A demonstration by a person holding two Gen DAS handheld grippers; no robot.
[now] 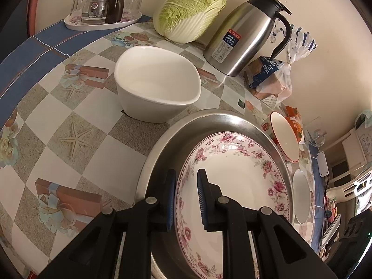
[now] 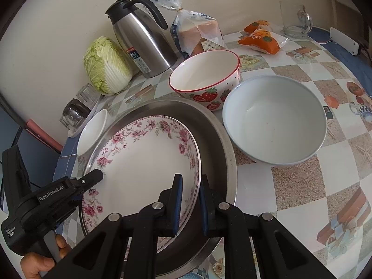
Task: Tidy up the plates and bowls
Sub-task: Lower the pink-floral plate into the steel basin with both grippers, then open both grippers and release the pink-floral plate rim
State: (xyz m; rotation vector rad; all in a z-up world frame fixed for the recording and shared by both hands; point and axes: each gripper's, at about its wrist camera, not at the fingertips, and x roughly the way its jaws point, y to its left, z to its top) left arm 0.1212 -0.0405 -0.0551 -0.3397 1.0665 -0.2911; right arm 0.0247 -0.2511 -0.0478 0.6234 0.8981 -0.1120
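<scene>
The floral plate [image 2: 144, 162] sits tilted inside a wide steel basin [image 2: 216, 144] on the checked tablecloth [image 2: 302, 186]. Both grippers are clamped on its rim from opposite sides. The right gripper [image 2: 189, 200] has its blue pads astride the plate's near right edge, one finger over the face and one between plate and basin wall. The left gripper [image 1: 186, 200] pinches the left edge the same way; in the right wrist view its black body [image 2: 58, 190] shows at the lower left with the person's hand [image 2: 44, 258] around the grip.

The basin is hemmed in. Just beside its right rim stands a large plain white bowl [image 2: 276, 121], and behind that, touching or nearly touching it, a strawberry bowl [image 2: 207, 76] with a red rim. On the basin's left stands a white slant-rimmed bowl [image 1: 158, 83], seen only edge-on in the right wrist view.

Further back along the wall stand a steel thermal jug [image 2: 141, 39], a napa cabbage [image 2: 107, 65] to its left and a bagged bread loaf [image 2: 197, 32] to its right. Orange snack packets [image 2: 262, 37] and a glass mug [image 2: 295, 18] lie well apart at the far right. A tray of upturned glasses with a glass pot [image 1: 104, 7] stands in the left corner.
</scene>
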